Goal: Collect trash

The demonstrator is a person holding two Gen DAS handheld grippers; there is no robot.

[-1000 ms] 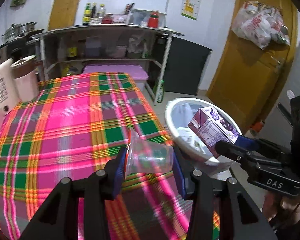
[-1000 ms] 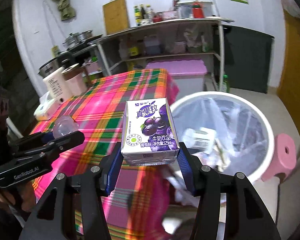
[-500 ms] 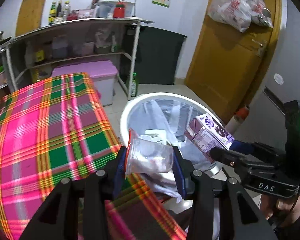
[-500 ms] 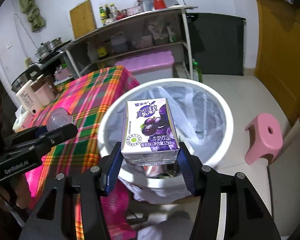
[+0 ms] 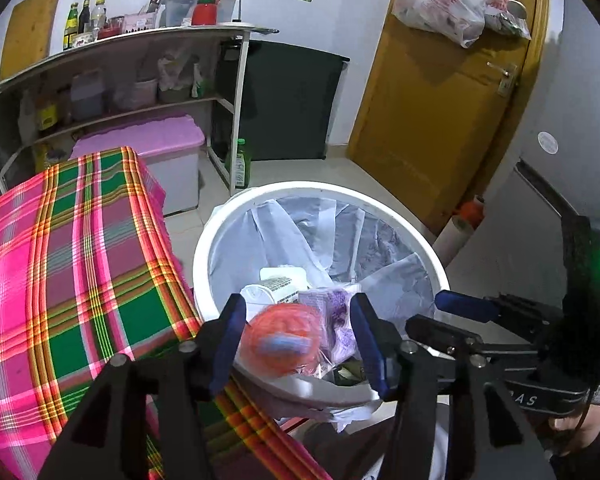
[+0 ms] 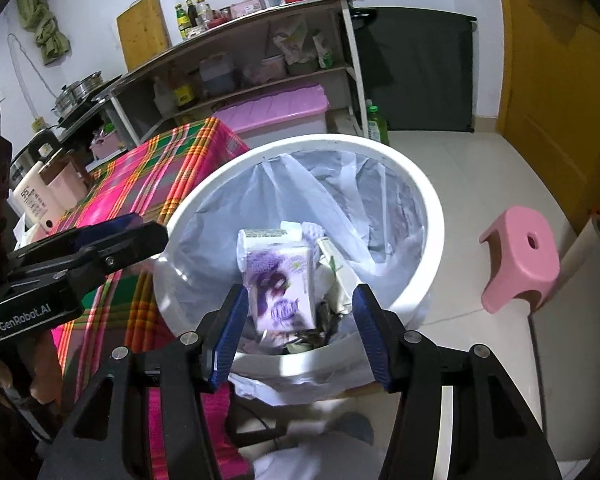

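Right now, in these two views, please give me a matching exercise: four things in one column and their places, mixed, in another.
Things:
1. purple milk carton
2. pink plastic stool
3. green bottle
4. white plastic bags

Places:
a. hanging on the yellow door
b. on the floor beside the white shelf leg
c. blurred, over the mouth of the white round bin
d. on the tiled floor, apart from the bin

Pairs: 1-c, 2-d, 3-b, 4-a

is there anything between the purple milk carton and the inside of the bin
Nothing visible does. The purple milk carton is blurred, free of the open right gripper and already inside the rim of the white bin, with only bagged trash beneath it. The left gripper is also open above the bin.
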